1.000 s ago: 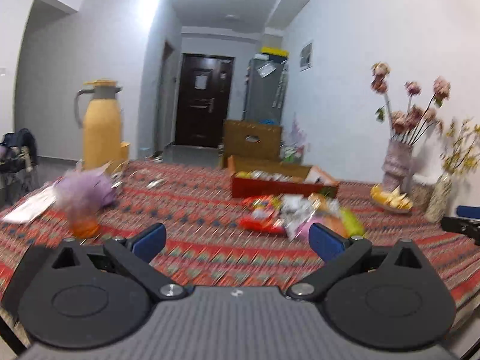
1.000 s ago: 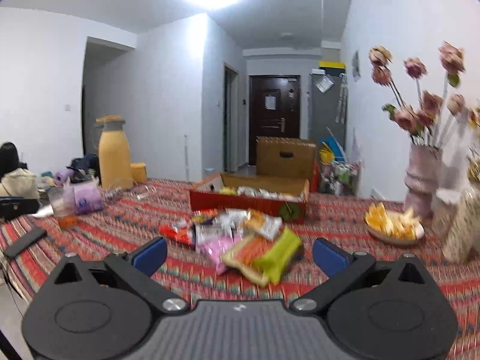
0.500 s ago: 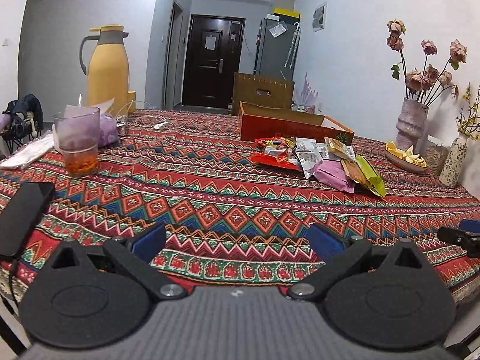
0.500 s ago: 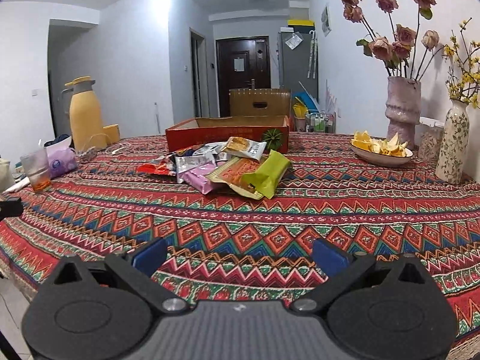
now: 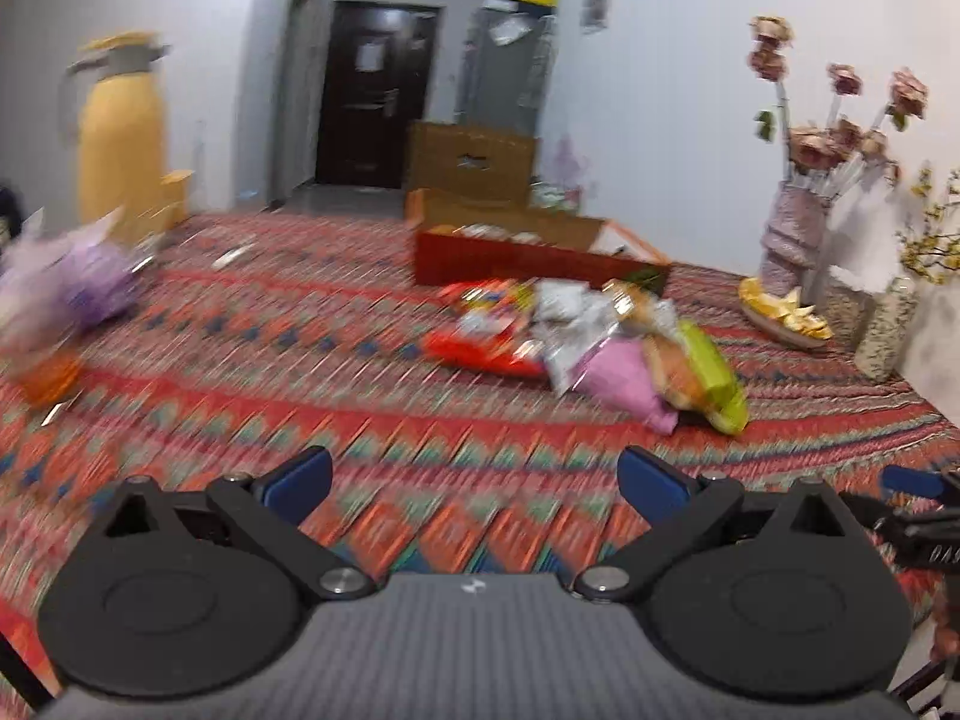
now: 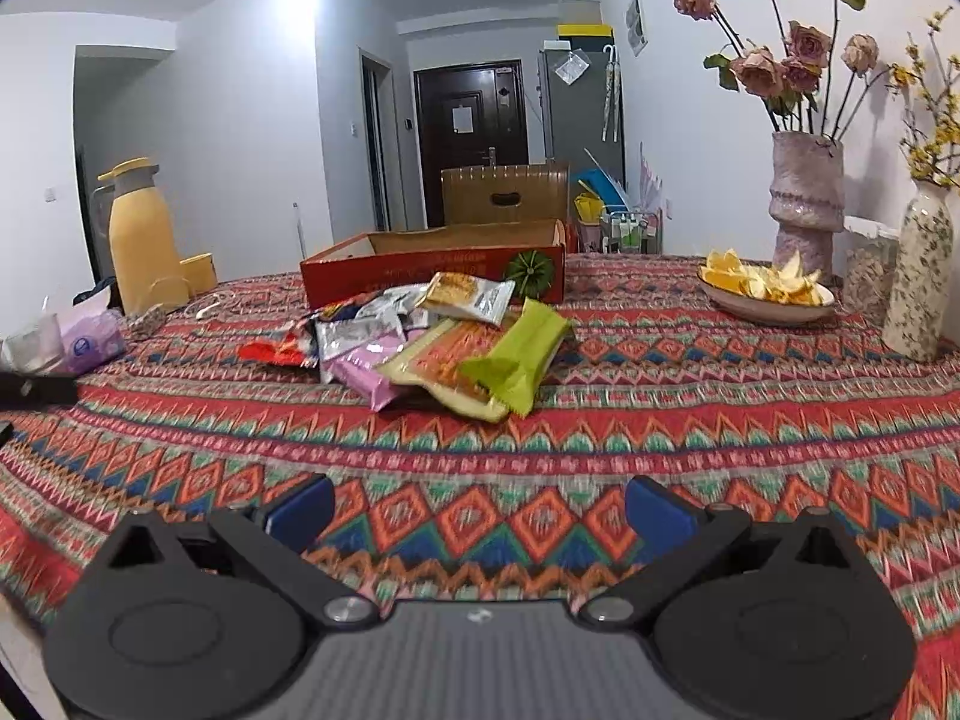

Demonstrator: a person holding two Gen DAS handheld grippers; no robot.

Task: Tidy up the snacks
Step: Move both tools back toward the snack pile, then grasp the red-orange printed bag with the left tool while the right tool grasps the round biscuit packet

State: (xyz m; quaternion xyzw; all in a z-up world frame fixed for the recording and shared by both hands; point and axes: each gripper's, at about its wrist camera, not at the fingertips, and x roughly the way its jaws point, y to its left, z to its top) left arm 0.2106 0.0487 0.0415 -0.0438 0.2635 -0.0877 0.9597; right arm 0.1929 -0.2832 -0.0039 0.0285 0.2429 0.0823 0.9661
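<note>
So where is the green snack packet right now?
In the right wrist view the green snack packet lies at the right edge of the snack pile, in front of the red cardboard box.

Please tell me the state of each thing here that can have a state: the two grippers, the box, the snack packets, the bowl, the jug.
Left gripper: open, empty.
Right gripper: open, empty.
Red box: open on top, upright.
Snack packets: piled loose on the tablecloth, outside the box.
Bowl: filled with orange peel.
Yellow jug: upright, lid on.
</note>
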